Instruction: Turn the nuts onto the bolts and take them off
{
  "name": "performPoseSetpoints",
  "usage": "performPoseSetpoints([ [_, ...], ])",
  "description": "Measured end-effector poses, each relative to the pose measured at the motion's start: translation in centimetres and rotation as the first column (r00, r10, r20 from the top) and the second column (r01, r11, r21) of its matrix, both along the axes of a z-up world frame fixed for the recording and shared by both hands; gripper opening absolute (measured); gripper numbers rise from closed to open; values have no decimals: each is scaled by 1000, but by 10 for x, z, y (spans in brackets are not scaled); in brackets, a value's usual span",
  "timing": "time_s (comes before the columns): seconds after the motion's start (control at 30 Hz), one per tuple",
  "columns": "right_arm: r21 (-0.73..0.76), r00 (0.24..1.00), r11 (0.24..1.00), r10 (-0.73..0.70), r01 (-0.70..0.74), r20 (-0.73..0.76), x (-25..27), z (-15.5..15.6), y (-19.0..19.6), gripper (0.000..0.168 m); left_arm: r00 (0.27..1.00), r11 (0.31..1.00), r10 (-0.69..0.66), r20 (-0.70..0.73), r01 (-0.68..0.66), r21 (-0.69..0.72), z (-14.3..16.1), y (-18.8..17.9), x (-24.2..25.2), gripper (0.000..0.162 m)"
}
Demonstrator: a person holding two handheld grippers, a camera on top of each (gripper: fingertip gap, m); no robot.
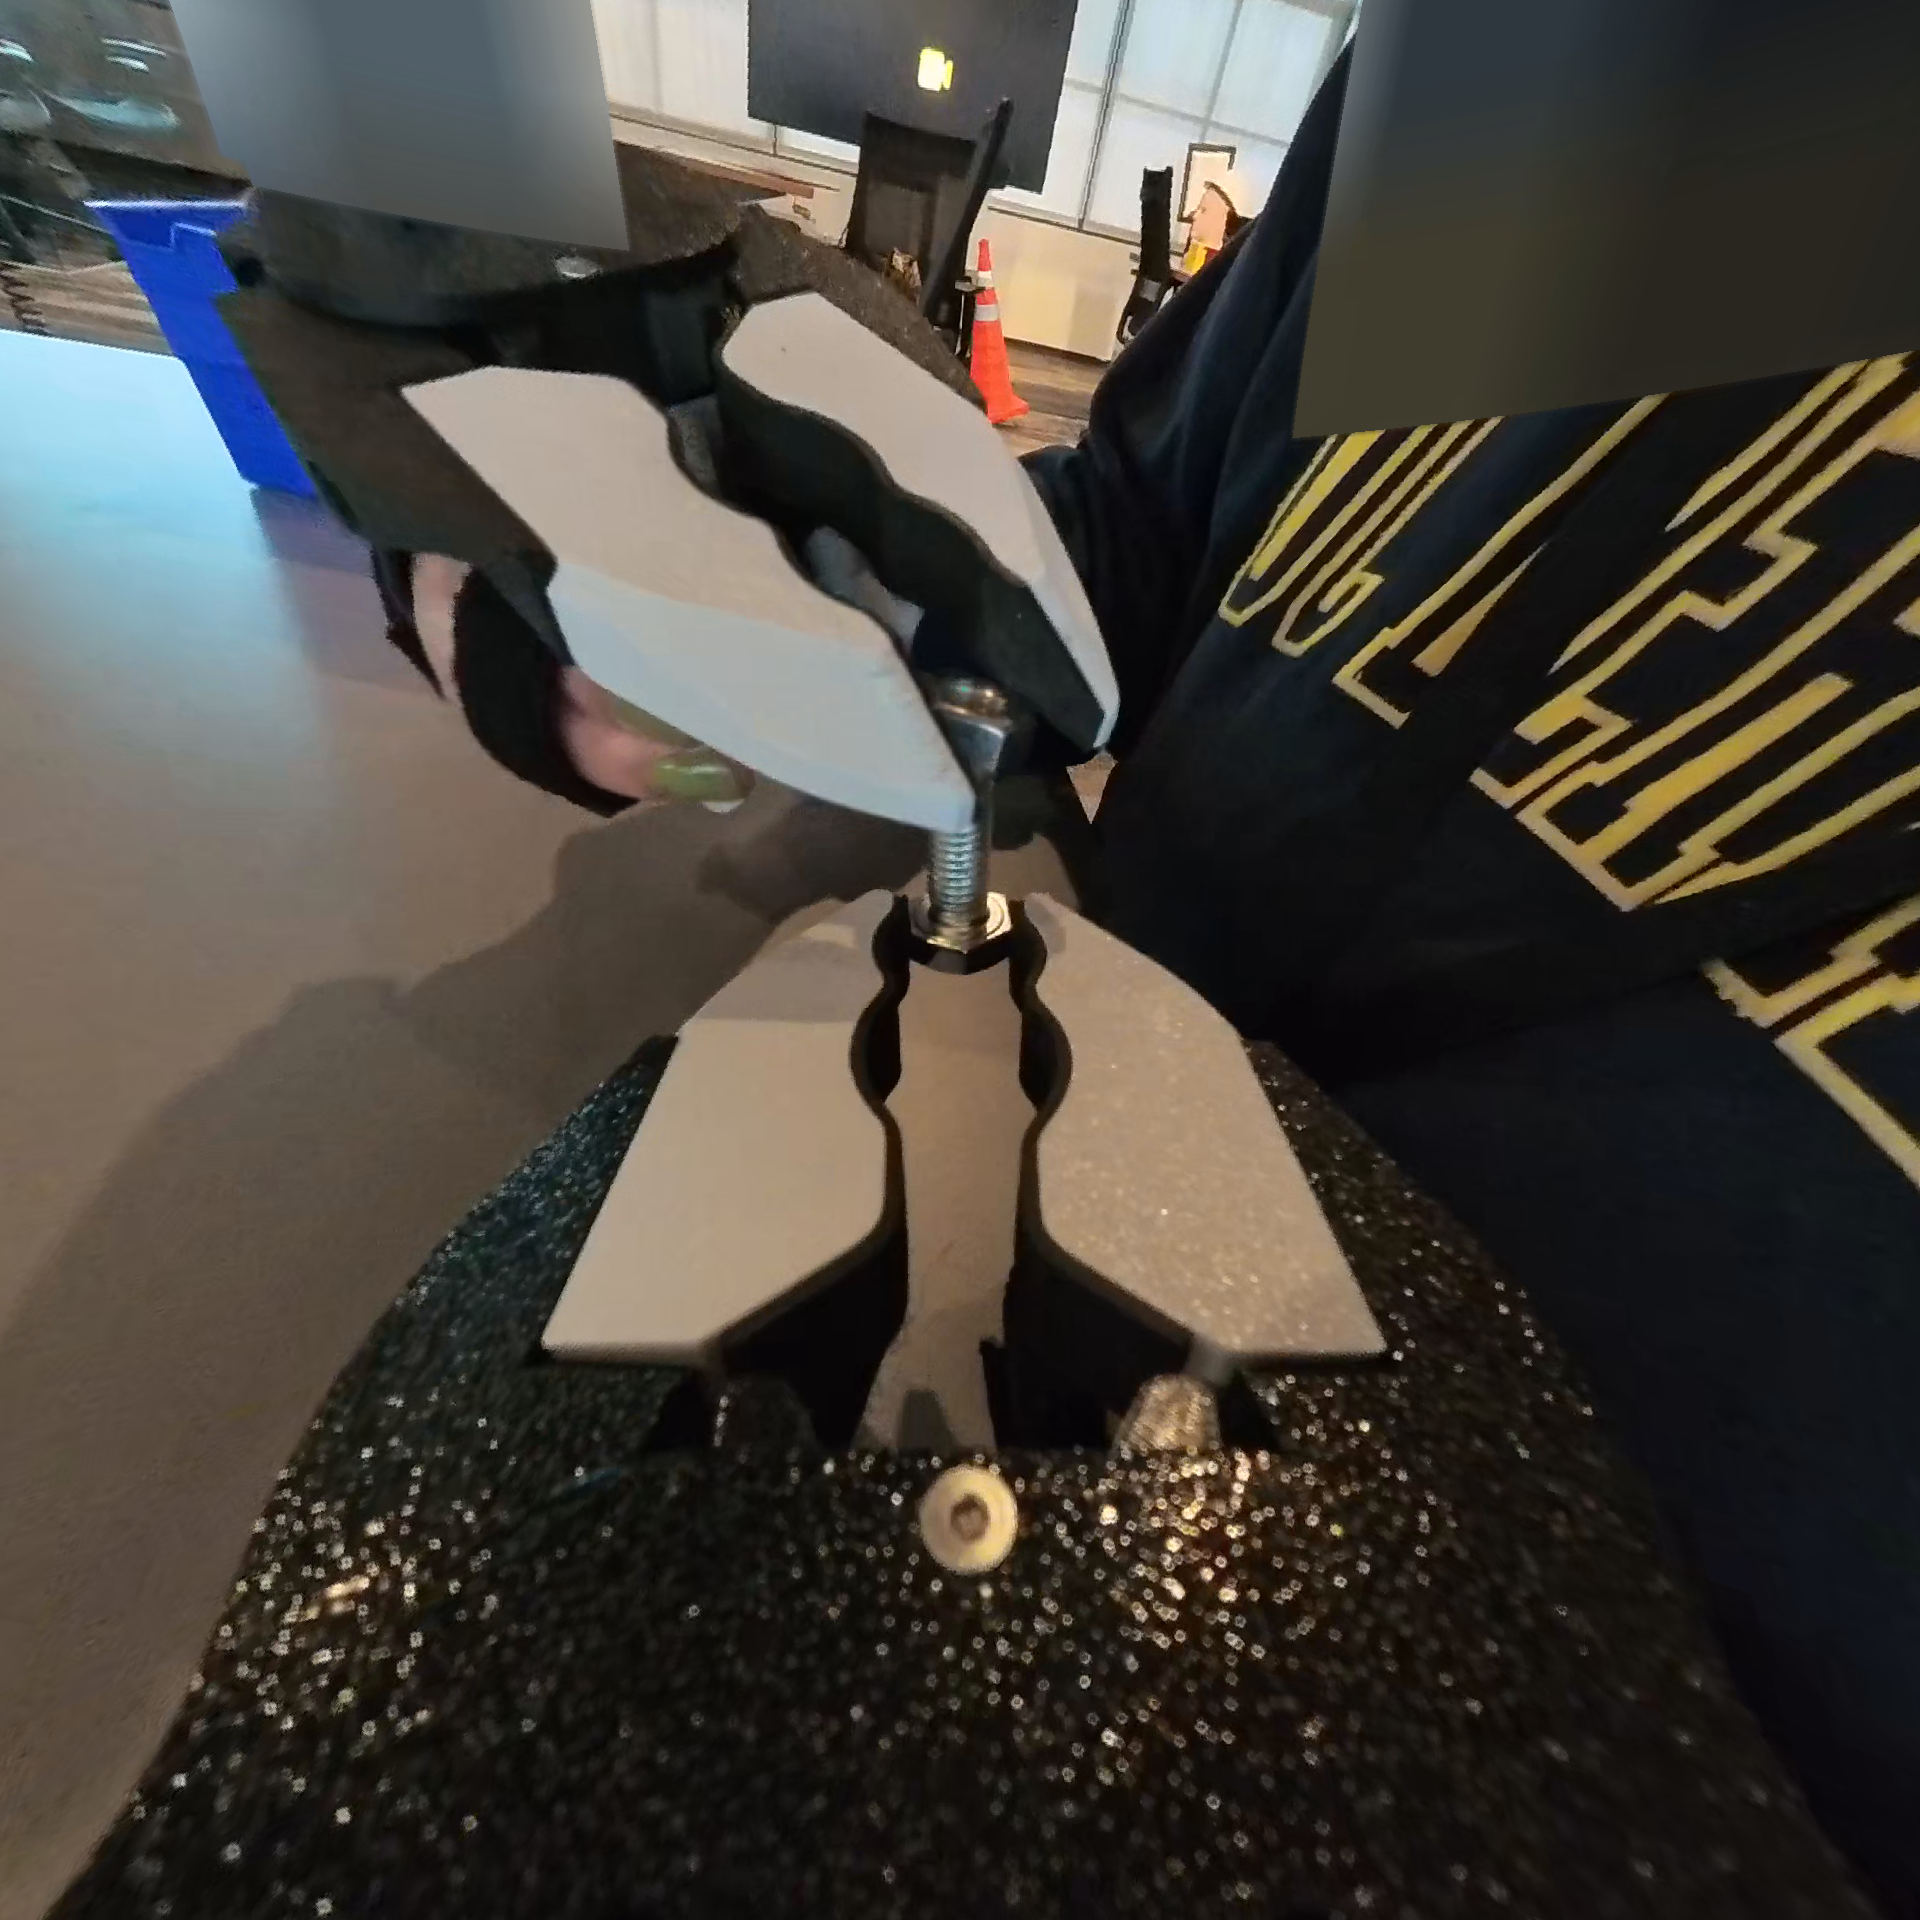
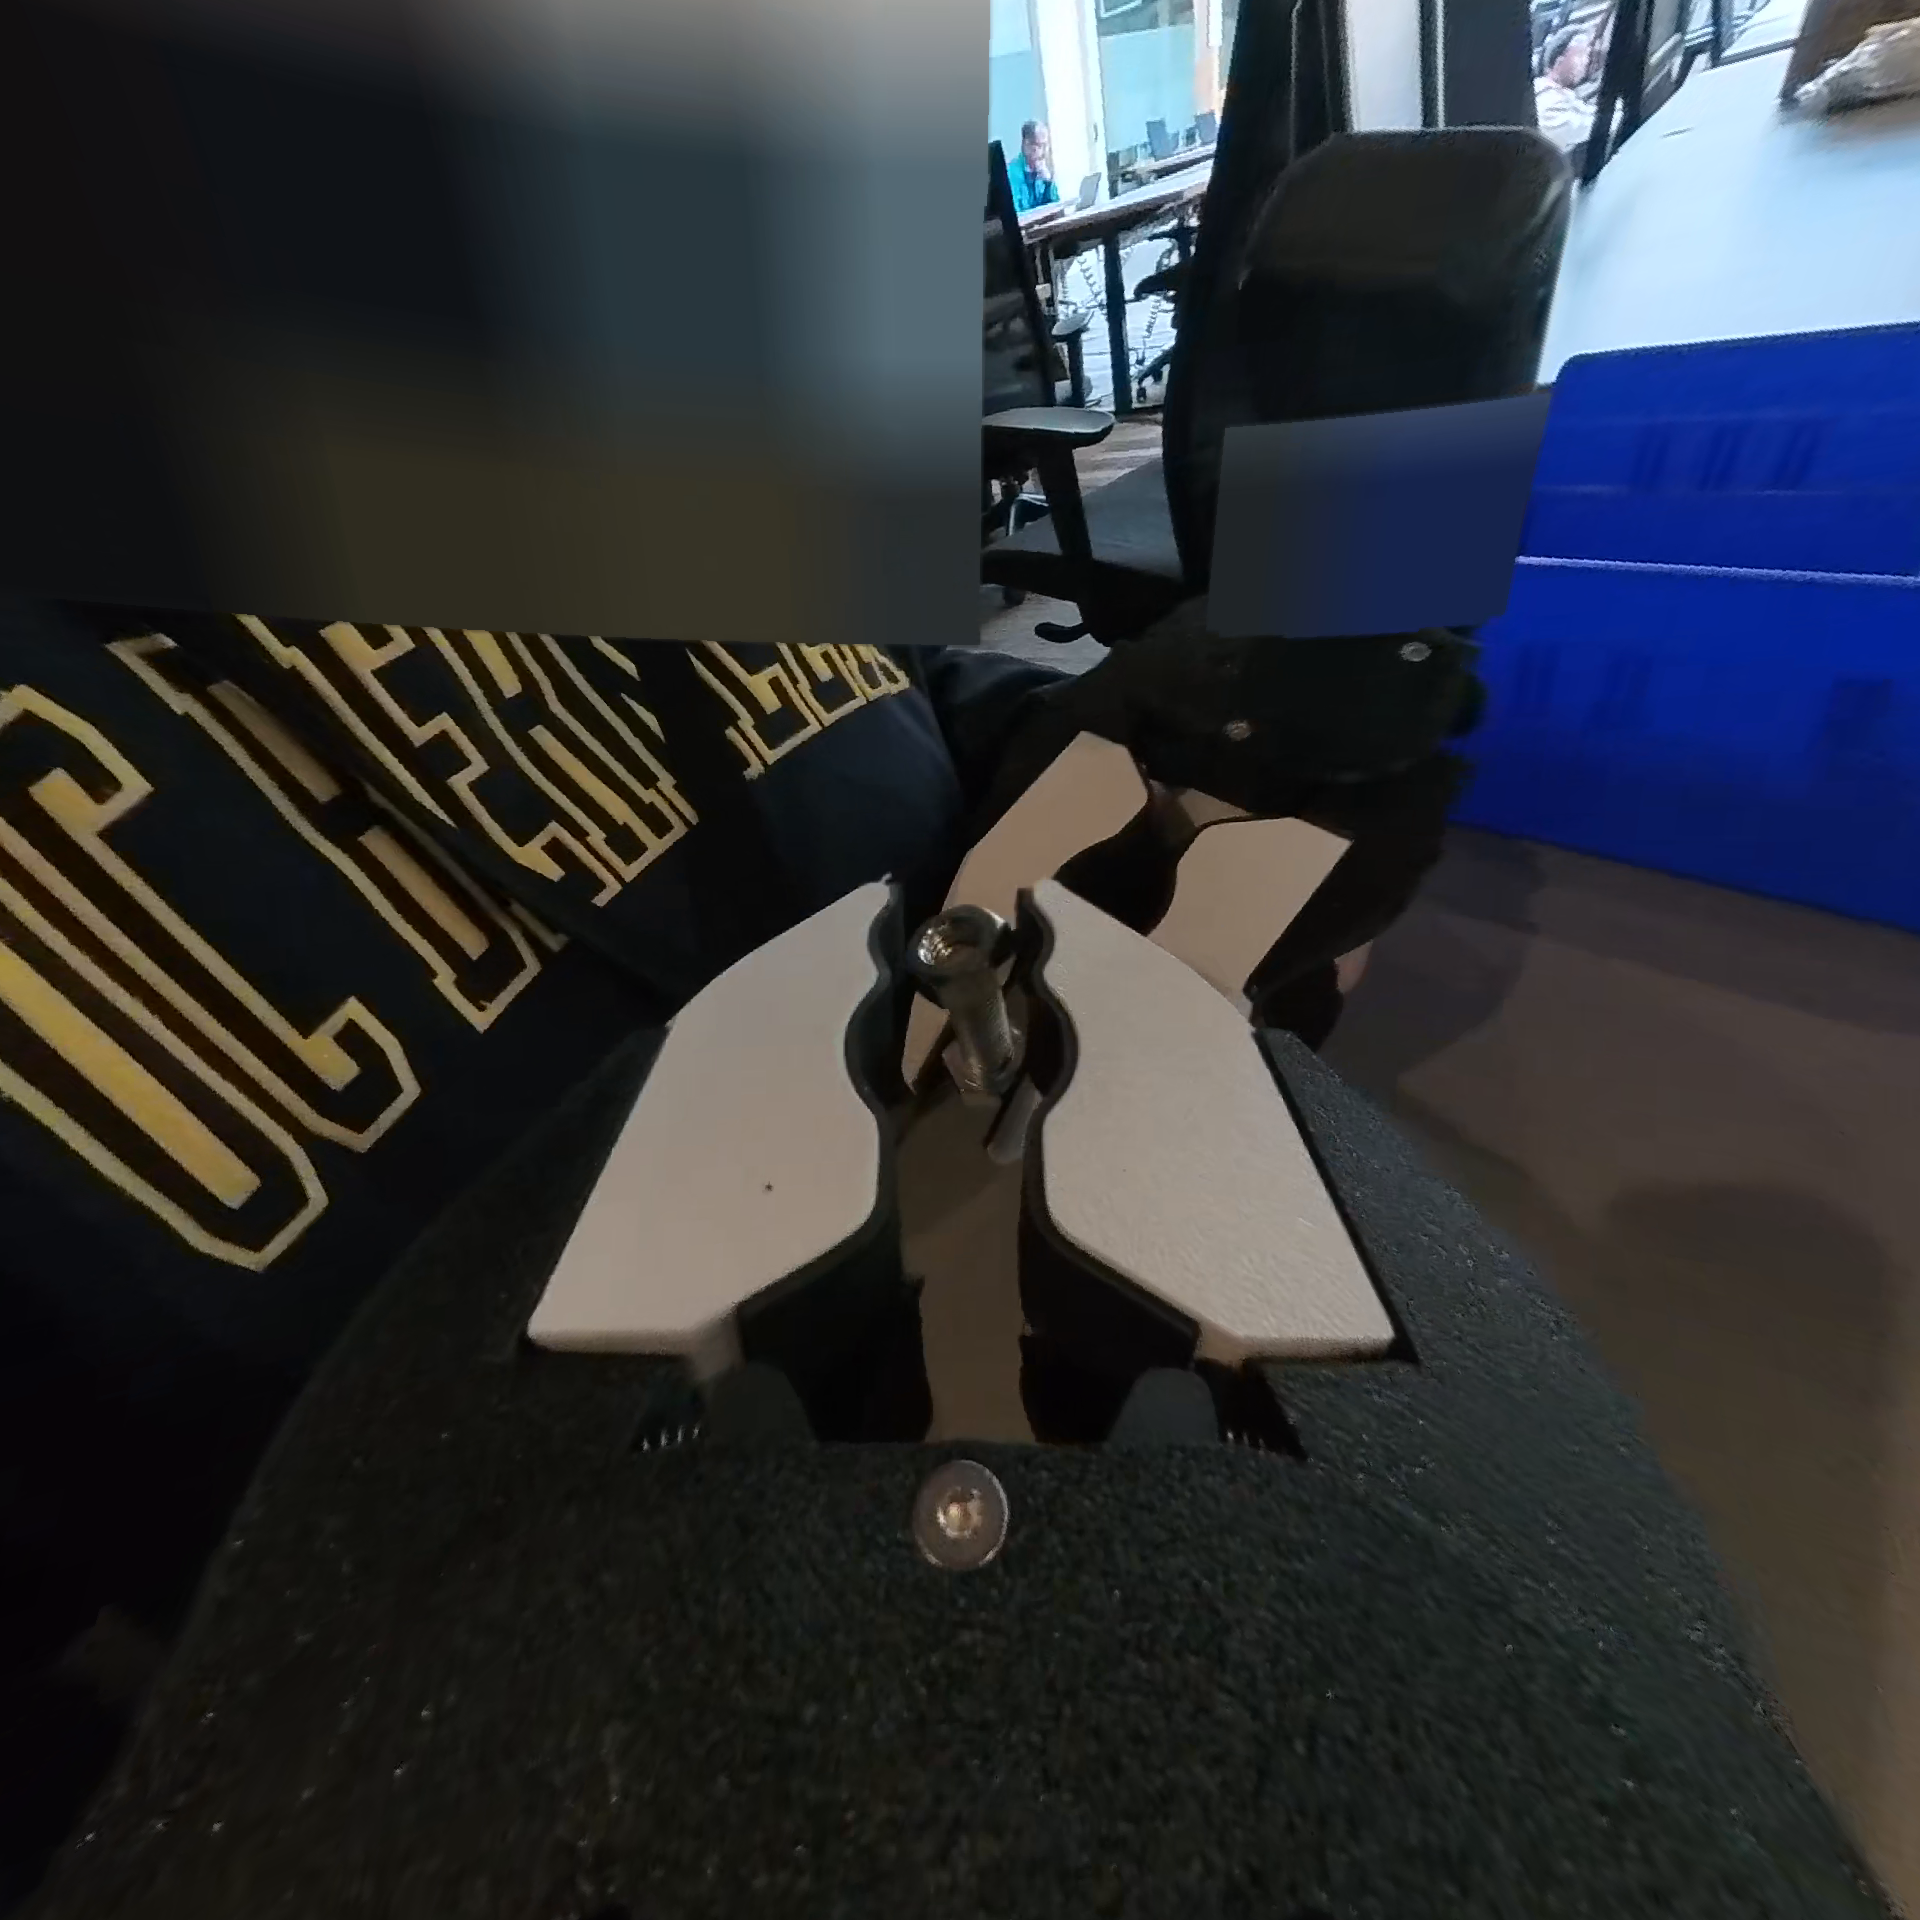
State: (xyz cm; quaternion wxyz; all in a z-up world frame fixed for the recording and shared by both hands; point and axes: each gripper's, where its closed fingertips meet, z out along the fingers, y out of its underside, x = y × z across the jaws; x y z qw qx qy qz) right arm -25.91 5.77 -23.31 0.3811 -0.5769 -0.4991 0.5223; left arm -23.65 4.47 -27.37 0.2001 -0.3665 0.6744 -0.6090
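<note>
In the left wrist view my left gripper (image 1: pixel 961 935) is shut on a silver hex nut (image 1: pixel 961 928) at its fingertips. A silver bolt (image 1: pixel 956 868) stands upright with its thread in the nut. My right gripper (image 1: pixel 1003 738) comes down from the upper left and is shut on the bolt's head. In the right wrist view my right gripper (image 2: pixel 958 935) grips the bolt's socket head (image 2: pixel 956 940), and the shaft (image 2: pixel 982 1044) runs down to the nut (image 2: pixel 977 1081), which is mostly hidden. The left gripper's grey fingers (image 2: pixel 1268 883) show behind it.
Both grippers hover over a grey-brown table (image 1: pixel 208 935), also in the right wrist view (image 2: pixel 1662 1091). A person in a dark sweatshirt with yellow print (image 1: pixel 1558 831) is close by. A blue bin (image 2: pixel 1714 623) stands at the table's edge. An office chair (image 2: pixel 1351 364) is behind. The grippers' ends are close to 5 cm from one another.
</note>
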Motion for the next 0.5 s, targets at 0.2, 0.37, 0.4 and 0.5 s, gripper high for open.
performPoseSetpoints([
  [0.2, -22, 989, 991, -135, 134, -58, 0, 8, 15, 19, 993, 994, 101, 61, -103, 26, 7, 14, 4, 18],
  [0.37, -141, 941, 934, -336, 328, -35, -2, 8, 34, 12, 962, 953, 244, 125, -262, 155, 6, 31, 11, 18],
  [0.4, -151, 927, 919, -373, 365, -34, -1, 9, 37, 12, 954, 943, 267, 139, -288, 165, 7, 34, 12, 18],
  [0.5, -160, 869, 862, -493, 482, -38, 4, 12, 46, 11, 930, 918, 330, 160, -356, 177, 10, 44, 14, 18],
])
